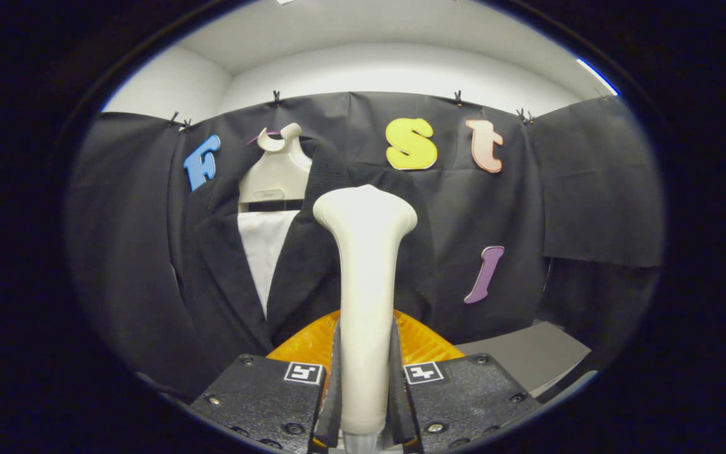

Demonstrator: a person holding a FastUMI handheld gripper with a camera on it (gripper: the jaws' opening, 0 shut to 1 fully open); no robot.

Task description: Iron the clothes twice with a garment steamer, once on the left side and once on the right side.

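A cream garment steamer [365, 277] stands upright between my fingers, its wide head up and its handle clamped by both pads. My gripper [365, 384] is shut on that handle. Beyond it hangs a dark jacket [224, 271] with a white shirt front [265, 249] on a cream hanger [276, 170]. The steamer head sits in front of the jacket's right half, near its shoulder; whether it touches the cloth I cannot tell. An orange ribbed part [423, 343] shows low behind the handle.
A grey tabletop [527, 359] lies low to the right, beyond my fingers. Black cloth covers the booth wall behind the jacket, with white wall above.
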